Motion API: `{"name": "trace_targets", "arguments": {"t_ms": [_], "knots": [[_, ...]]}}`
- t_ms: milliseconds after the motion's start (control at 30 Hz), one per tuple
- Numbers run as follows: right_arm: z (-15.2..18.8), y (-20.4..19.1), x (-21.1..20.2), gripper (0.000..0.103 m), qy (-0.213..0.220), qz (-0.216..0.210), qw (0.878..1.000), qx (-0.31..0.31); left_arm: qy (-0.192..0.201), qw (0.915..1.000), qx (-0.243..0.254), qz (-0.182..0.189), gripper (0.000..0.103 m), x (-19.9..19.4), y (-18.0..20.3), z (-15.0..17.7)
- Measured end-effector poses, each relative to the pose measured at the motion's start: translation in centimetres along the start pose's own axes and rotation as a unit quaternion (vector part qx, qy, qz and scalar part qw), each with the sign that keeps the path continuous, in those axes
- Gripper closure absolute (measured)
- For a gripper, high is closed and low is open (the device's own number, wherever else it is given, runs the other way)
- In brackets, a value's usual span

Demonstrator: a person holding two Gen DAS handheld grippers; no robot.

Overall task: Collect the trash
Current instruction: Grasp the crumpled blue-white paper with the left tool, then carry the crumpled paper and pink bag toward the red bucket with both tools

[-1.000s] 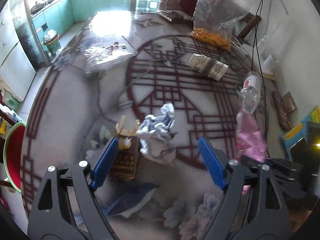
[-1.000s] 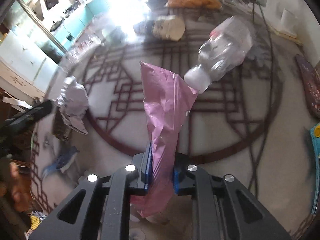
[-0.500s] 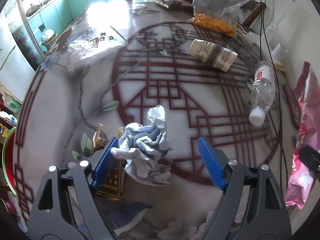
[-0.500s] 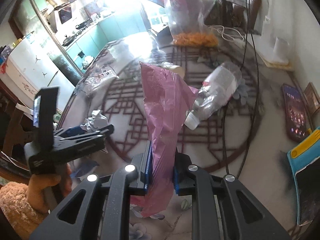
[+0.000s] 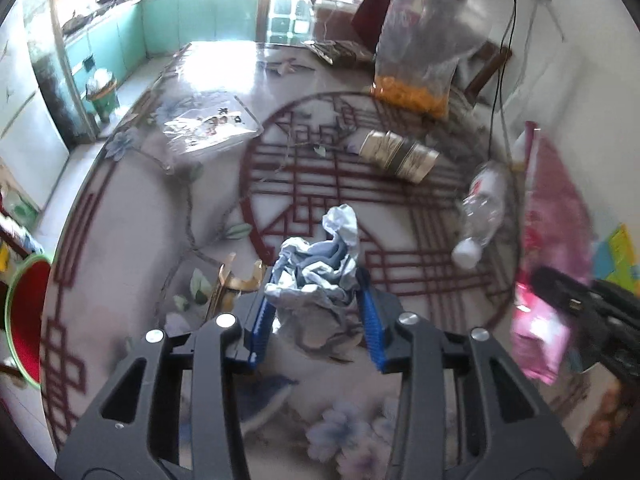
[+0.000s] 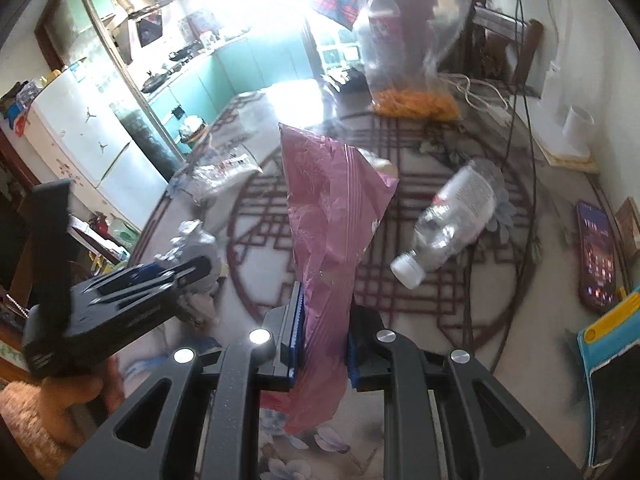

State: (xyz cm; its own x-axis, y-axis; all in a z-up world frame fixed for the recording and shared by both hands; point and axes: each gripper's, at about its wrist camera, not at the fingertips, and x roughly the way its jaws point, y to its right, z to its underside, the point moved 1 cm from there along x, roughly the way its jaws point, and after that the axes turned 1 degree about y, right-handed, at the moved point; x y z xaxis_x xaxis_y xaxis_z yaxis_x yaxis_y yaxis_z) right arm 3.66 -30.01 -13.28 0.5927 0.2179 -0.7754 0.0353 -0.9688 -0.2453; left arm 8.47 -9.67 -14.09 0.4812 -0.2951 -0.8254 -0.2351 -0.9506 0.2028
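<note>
- The paper wad (image 5: 316, 280) sits at frame centre, pinched by the left gripper (image 5: 316, 312), whose jaws have just been closing.
- The right gripper (image 6: 322, 340) is clamped on the pink bag (image 6: 328, 216).
- Bottle (image 5: 482, 216) and cup (image 5: 398, 156), upper right on the table (image 5: 132, 216), remain uncollected.

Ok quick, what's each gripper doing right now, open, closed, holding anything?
Left gripper: jaws have just been closing, now shut on the crumpled grey-blue paper wad.
Right gripper: shut on the pink plastic bag.
</note>
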Motion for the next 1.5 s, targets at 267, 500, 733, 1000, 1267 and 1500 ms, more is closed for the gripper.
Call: {"name": "trace_targets", "arguments": {"t_ms": [267,500,733,1000,1267,1500], "knots": [[-2.1,-3.6,-1.4,0.085,0.037,-0.015,0.998,-0.047,0.066,0.9974,-0.021,-0.018,0.065,-5.9,-1.9,-0.7],[-3.0,-5.8,-1.6,0.085,0.052,-0.023,0.996,-0.074,0.077,0.9949,-0.048,-0.045,0.065,-7.3,-4.7,-0.1],[-3.2,-6.8,-1.5,0.085,0.056,-0.03,0.995,-0.082,0.084,0.9934,-0.058,-0.053,0.065,-8.4,-5.8,0.1],[-3.6,-7.7,-1.6,0.084,0.066,-0.041,0.993,-0.088,0.099,0.9919,-0.057,-0.056,0.065,-9.9,-6.1,0.2],[-4.1,-9.7,-1.2,0.084,0.067,-0.057,0.99,-0.109,0.11,0.988,-0.077,-0.075,0.065,-11.5,-7.9,0.8],[-4.5,-12.3,-0.3,0.084,0.064,-0.077,0.986,-0.135,0.113,0.9834,-0.103,-0.097,0.065,-12.9,-10.3,2.2]]}}
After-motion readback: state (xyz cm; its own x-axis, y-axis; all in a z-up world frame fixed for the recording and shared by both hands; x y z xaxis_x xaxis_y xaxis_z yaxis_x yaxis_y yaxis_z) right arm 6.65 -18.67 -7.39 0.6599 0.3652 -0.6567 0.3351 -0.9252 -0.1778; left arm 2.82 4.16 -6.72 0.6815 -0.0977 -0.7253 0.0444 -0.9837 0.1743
